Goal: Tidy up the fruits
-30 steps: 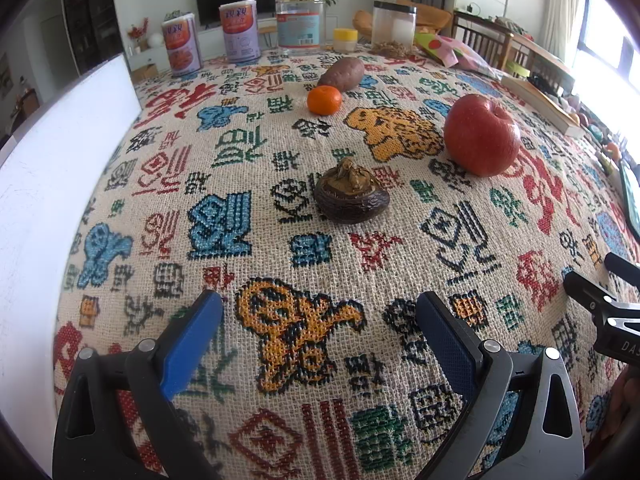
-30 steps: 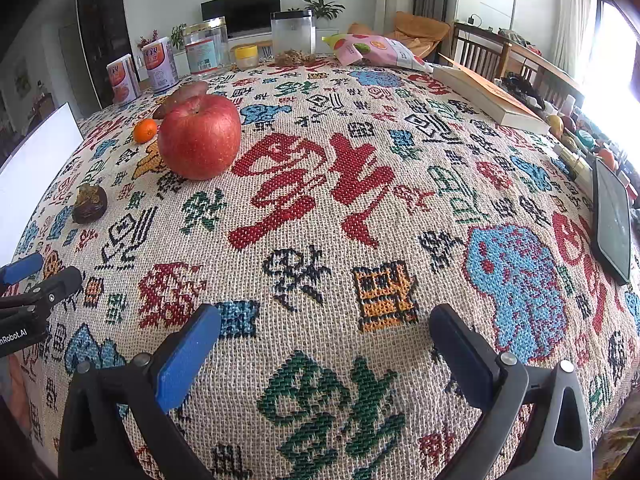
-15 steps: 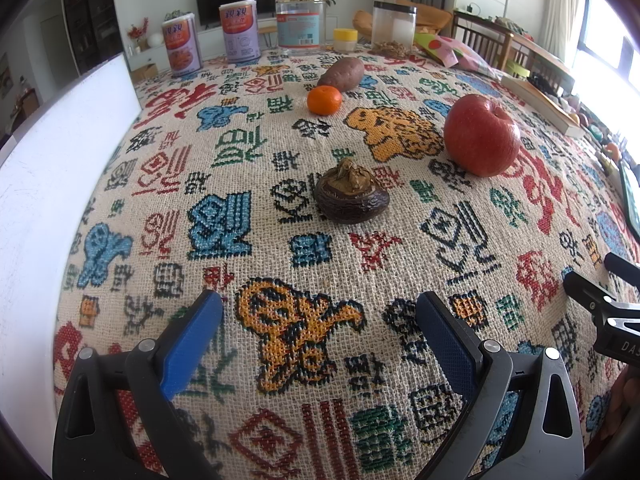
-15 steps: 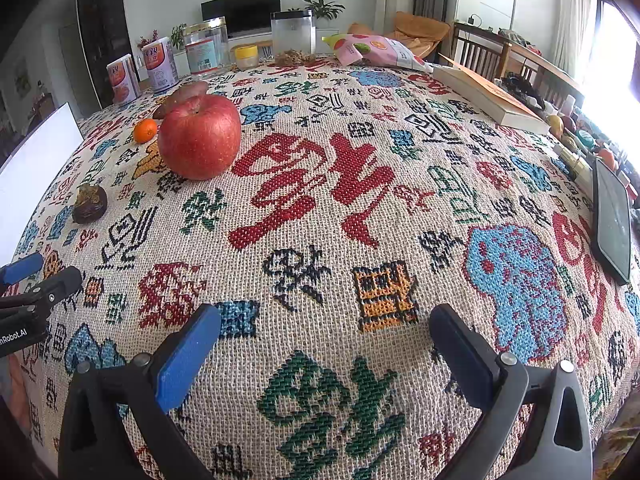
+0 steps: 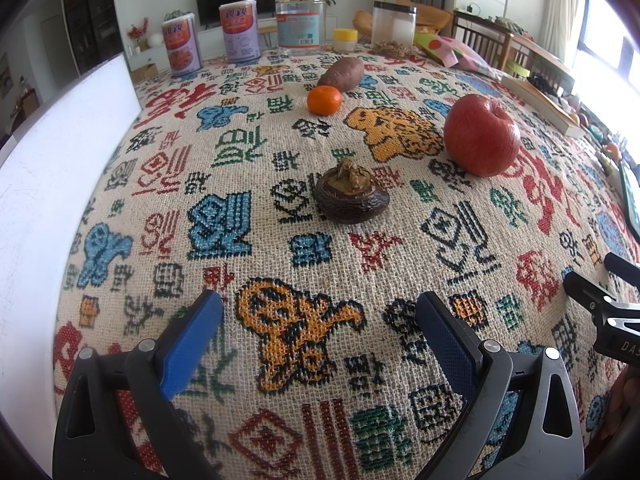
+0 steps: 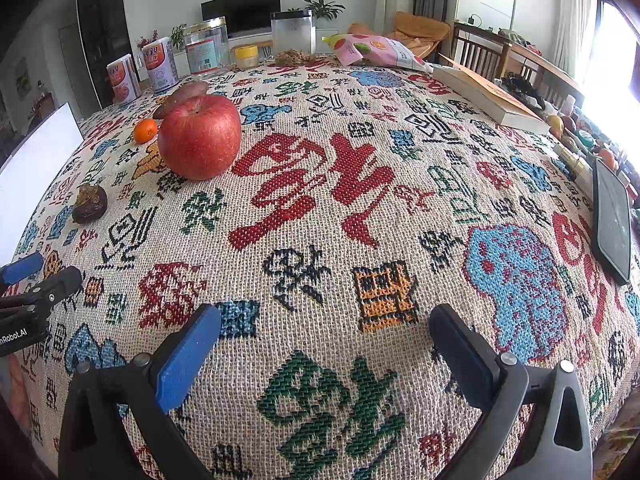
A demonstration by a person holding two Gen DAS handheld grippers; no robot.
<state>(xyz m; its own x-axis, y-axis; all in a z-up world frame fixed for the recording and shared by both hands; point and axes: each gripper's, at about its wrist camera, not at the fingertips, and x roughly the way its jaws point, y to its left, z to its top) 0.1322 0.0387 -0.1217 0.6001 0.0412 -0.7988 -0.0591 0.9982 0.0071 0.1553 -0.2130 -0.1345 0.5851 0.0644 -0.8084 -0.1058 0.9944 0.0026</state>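
A red apple (image 5: 482,136) (image 6: 199,137) rests on the patterned tablecloth (image 5: 224,168), right of centre in the left wrist view. A dark brown wrinkled fruit (image 5: 351,197) (image 6: 89,204) lies in front of my left gripper (image 5: 320,312). Farther back are a small orange (image 5: 324,99) (image 6: 145,130) and a sweet potato (image 5: 342,74) (image 6: 182,94). My left gripper is open and empty near the front edge. To its right, my right gripper (image 6: 324,326) also stands open over bare cloth, empty.
Tins (image 5: 181,46), jars (image 5: 297,20) and a yellow-lidded pot (image 5: 345,39) line the far edge. A snack bag (image 6: 376,52) and a book (image 6: 492,94) lie at the back right, a phone (image 6: 612,220) at the right edge. A white board (image 5: 48,168) stands at the left.
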